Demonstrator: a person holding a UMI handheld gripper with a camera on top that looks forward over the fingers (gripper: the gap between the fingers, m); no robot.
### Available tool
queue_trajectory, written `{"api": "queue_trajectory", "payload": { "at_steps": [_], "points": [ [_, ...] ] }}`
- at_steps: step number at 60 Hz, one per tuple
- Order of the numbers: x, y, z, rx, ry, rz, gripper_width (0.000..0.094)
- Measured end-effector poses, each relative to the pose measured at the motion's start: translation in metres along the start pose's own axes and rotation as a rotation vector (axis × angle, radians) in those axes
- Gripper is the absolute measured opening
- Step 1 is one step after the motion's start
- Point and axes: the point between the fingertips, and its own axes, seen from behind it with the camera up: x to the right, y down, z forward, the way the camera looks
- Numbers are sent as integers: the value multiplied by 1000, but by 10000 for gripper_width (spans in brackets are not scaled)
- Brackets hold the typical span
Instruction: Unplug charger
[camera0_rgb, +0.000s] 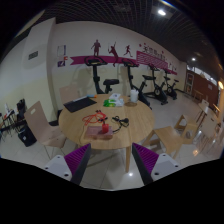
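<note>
Charger (97, 126) untouched on far round table (70, 124).
Gripper (111, 160) hovers nearer, jaws wide apart and empty; approach, grasp and unplugging all remain.

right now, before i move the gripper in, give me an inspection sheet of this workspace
surface: round wooden table, beyond the fingers, out of reach.
job's things: no charger or plug can be told apart; a reddish object lies near the table's middle.
clutter: a dark flat item and a pale green and white bundle at the far side.
gripper: gripper open, nothing between the fingers.
cables: a thin dark cord beside the reddish object; its ends cannot be told.
surroundings: chairs around the table, exercise bikes along the far wall, wall figures above them.
</note>
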Motion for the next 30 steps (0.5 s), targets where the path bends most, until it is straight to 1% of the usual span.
{"api": "queue_trajectory", "payload": {
  "at_steps": [10,23,30],
  "points": [
    [-16,21,62,31,-37,1,856],
    [-31,36,140,61,-35,13,860],
    [-35,33,180,81,-22,5,862]
  ]
}}
